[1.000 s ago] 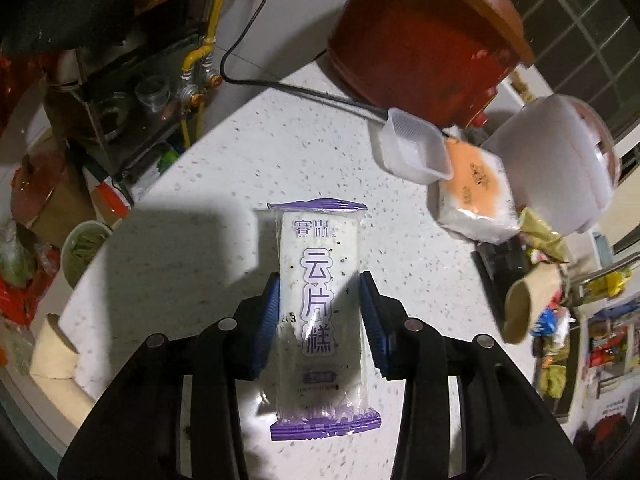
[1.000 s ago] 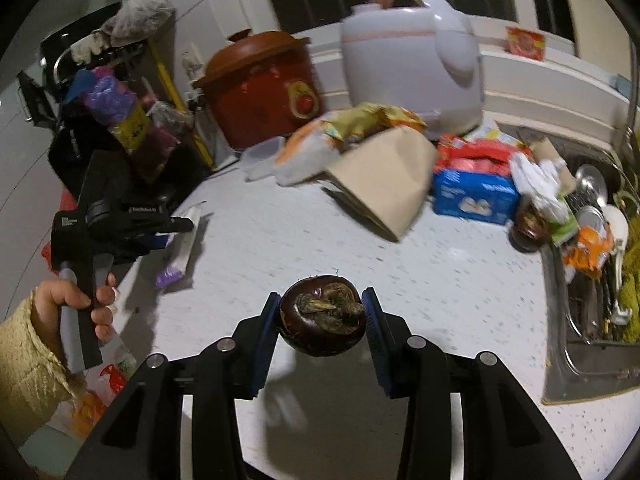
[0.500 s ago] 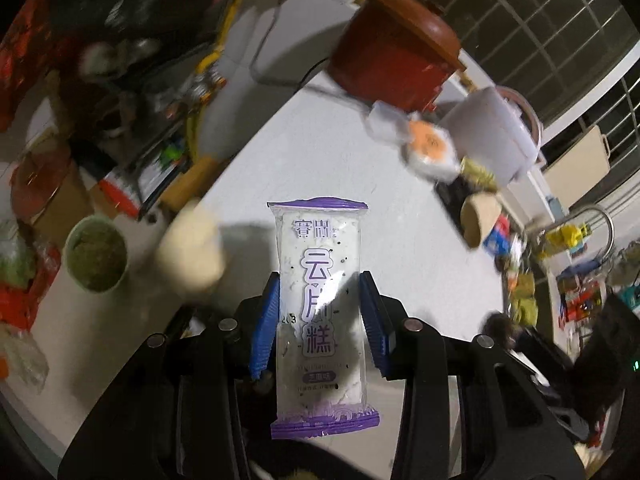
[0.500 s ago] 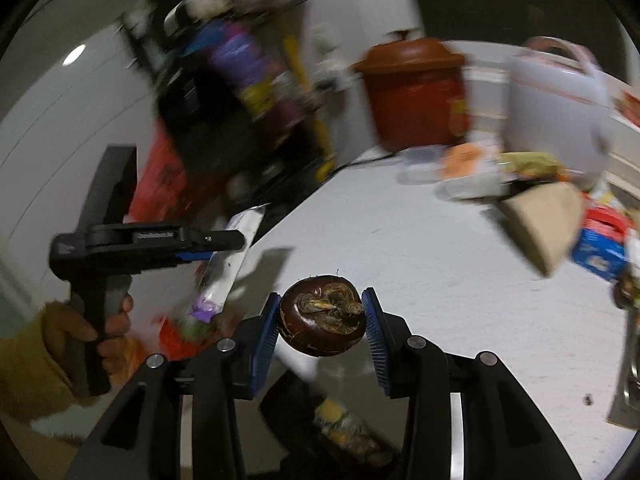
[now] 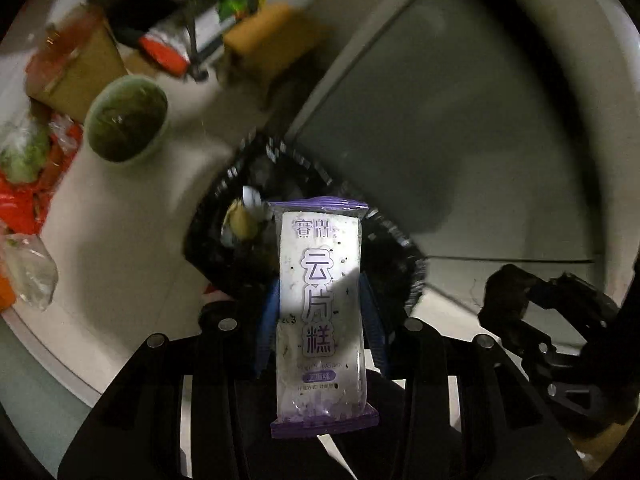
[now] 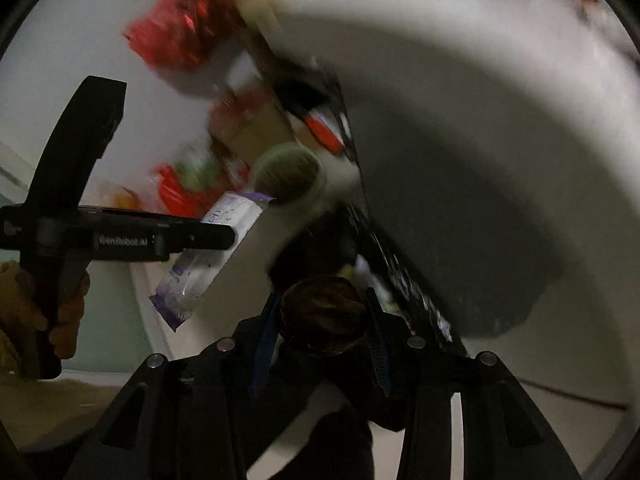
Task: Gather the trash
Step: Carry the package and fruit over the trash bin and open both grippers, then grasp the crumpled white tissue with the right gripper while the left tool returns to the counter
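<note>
My left gripper (image 5: 320, 320) is shut on a white and purple snack packet (image 5: 322, 312), held upright between the blue pads. It hangs over a black bin bag (image 5: 216, 248) with scraps inside, on the floor beside the counter. My right gripper (image 6: 322, 334) is shut on a dark brown round fruit husk (image 6: 322, 316), also above the black bin bag (image 6: 316, 256). In the right wrist view the left gripper (image 6: 224, 236) shows at the left, held by a hand (image 6: 64, 320), with the snack packet (image 6: 212, 256) in it.
A green bowl (image 5: 126, 124) stands on the floor left of the bin, with red bags (image 5: 24, 196), a cardboard box (image 5: 76, 68) and other clutter behind it. The white counter side (image 5: 460, 120) rises at the right. The right gripper (image 5: 560, 340) shows at the lower right.
Both grippers have swung off the countertop and down toward the floor, still holding their items. The views now look onto the black bin bag instead of the counter.
</note>
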Demonstrator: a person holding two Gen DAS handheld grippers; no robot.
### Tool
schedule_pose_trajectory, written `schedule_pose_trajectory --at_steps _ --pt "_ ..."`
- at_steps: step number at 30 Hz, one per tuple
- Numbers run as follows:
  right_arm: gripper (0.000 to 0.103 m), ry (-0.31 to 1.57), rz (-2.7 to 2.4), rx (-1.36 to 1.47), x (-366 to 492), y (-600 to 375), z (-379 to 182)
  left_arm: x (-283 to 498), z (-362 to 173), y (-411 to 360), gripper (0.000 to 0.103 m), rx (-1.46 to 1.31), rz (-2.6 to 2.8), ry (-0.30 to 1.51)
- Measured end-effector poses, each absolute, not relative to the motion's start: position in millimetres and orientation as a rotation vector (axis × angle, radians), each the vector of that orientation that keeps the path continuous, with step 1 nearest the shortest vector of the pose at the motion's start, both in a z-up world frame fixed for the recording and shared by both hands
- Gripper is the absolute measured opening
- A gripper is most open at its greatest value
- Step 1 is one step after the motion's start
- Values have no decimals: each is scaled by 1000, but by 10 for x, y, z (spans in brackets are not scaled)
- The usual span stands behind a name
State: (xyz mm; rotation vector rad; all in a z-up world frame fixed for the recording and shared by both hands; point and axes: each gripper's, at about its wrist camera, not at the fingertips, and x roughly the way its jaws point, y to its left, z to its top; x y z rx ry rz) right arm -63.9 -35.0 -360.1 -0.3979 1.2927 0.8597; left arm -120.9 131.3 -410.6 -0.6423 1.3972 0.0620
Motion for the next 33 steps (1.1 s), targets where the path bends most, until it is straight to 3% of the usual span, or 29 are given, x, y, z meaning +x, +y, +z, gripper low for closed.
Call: schedule_pose_trajectory --at_steps 4,5,6,7,10,14,17,19,22,27,29,33 --pt "42 1363 728 -426 -551 -400 -4393 -1059 -4888 1257 41 -651 90 1465" --pt "51 1372 701 -436 -533 -407 -4542 -1017 -5045 1239 51 -637 98 1482" --pt "68 1371 668 -457 -530 -415 -4655 -972 -5159 1219 60 -610 111 1508" --pt "72 1357 636 -484 -528 -437 -4751 -942 -5242 1197 69 -580 112 1528" --pt "76 1380 581 -494 -543 -505 -4879 -945 -5335 1163 77 -513 94 1567" --pt "78 1369 549 -465 -513 -537 -4722 -977 -5150 1229 77 -466 77 1574" --pt "78 1342 580 -418 -548 -575 -4385 -1036 -4797 1272 78 -458 23 1543" --pt "78 1307 641 -355 -571 -565 -3973 -1075 -4489 1239 85 -439 -24 1511" --pt "81 1236 743 -267 -606 -590 -3294 -1153 -3809 1170 86 -372 -107 1419" --pt "97 955 822 -128 -577 -791 -1874 -1168 -2864 952 89 -271 -204 1264" --pt "97 839 753 -126 -448 -974 -1481 -1091 -2518 820 89 -254 -250 1189" --pt "97 736 510 -159 -89 -1415 -1203 -887 -2080 617 89 -209 -304 1075"
